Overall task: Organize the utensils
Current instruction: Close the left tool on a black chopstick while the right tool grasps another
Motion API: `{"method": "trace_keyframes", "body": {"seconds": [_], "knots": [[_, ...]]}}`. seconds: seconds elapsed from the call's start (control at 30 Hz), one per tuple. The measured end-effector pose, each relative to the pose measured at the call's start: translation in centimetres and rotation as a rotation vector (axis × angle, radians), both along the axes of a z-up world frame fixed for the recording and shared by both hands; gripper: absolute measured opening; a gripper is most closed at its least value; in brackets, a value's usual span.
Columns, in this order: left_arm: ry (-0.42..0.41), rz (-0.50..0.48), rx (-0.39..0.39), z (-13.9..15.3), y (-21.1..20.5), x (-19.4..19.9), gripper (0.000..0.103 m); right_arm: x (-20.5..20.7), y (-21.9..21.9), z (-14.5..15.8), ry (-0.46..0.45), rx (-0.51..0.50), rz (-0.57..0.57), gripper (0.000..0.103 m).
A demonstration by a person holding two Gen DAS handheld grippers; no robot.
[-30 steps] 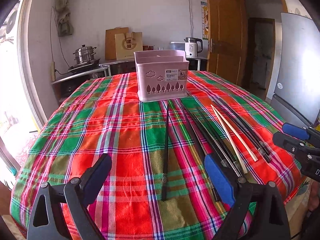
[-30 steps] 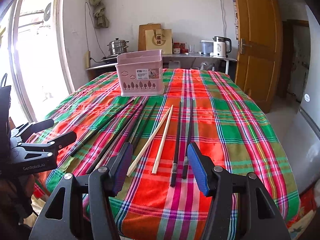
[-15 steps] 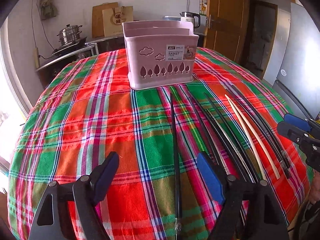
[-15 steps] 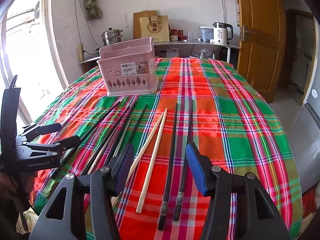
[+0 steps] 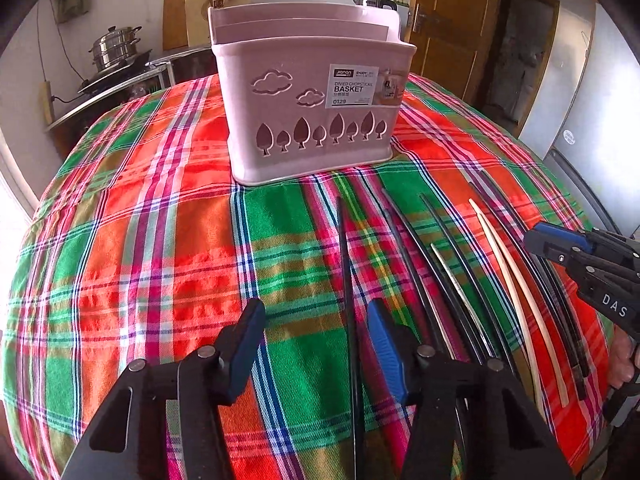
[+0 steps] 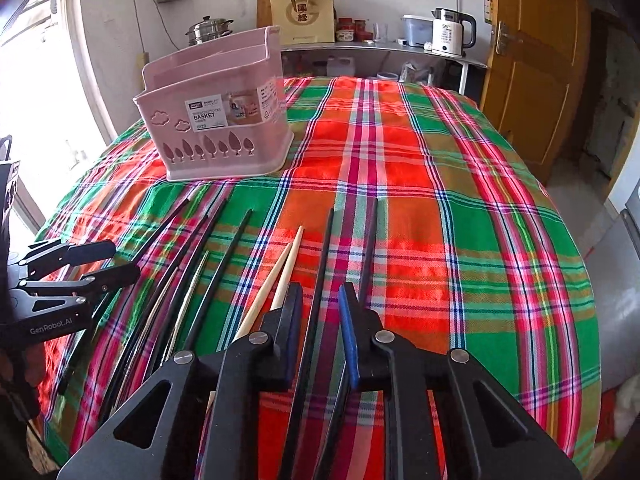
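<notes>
A pink divided basket (image 5: 312, 120) (image 6: 216, 132) stands upright on the plaid tablecloth (image 5: 160, 240). Several chopsticks lie in a fan before it, black ones and a pale wooden pair (image 5: 508, 276) (image 6: 288, 264). My left gripper (image 5: 316, 316) is closing around the leftmost black chopstick (image 5: 345, 248), which lies near the blue right pad (image 5: 384, 340) with a gap still showing. My right gripper (image 6: 320, 300) is closing around another black chopstick (image 6: 326, 240); its pads stand just clear of it. A second black chopstick (image 6: 372, 224) runs just outside the right finger.
Each gripper shows in the other's view: the right gripper (image 5: 560, 244), the left gripper (image 6: 100, 260). Behind the table stands a shelf with a kettle (image 6: 450, 32), a steamer pot (image 6: 208, 30) and a paper bag (image 6: 302, 10). A wooden door (image 6: 532, 60) is at the right.
Both grippers have moved forward and tilted down over the chopsticks, so the basket looks larger. Both pairs of jaws have narrowed, the right pair much more.
</notes>
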State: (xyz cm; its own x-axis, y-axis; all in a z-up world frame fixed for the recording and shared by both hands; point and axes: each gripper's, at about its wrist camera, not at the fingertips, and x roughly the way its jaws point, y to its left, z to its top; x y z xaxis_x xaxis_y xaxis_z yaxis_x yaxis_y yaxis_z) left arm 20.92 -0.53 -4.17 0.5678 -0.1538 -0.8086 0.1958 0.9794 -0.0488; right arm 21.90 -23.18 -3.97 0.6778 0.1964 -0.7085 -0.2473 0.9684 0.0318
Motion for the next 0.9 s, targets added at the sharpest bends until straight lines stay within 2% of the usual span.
{"method": "trace_keyframes", "body": {"seconds": [0.33, 0.43, 0.53, 0.63, 0.8, 0.9], "knots": [[0.009, -0.04, 0.058, 0.1, -1.2, 1.8, 0.039, 2.1, 0.6, -0.7, 0.042, -0.038, 0.008, 0.016], [0.005, -0.069, 0.073, 0.1, -1.8, 2.0, 0.027, 2.4, 0.9, -0.7, 0.044, -0.058, 0.012, 0.016], [-0.001, -0.084, 0.087, 0.2, -2.5, 2.3, 0.018, 2.7, 1.0, -0.7, 0.049, -0.055, 0.023, 0.008], [0.006, -0.084, 0.081, 0.2, -2.6, 2.6, 0.006, 2.8, 0.9, -0.6, 0.051, -0.05, 0.027, 0.007], [0.018, -0.079, 0.013, 0.9, -1.9, 2.5, 0.005, 2.0, 0.4, 0.5, 0.029, -0.006, 0.035, 0.007], [-0.011, -0.089, -0.012, 2.0, -1.8, 1.7, 0.005, 1.2, 0.2, 1.6, 0.007, 0.02, 0.043, 0.007]]}}
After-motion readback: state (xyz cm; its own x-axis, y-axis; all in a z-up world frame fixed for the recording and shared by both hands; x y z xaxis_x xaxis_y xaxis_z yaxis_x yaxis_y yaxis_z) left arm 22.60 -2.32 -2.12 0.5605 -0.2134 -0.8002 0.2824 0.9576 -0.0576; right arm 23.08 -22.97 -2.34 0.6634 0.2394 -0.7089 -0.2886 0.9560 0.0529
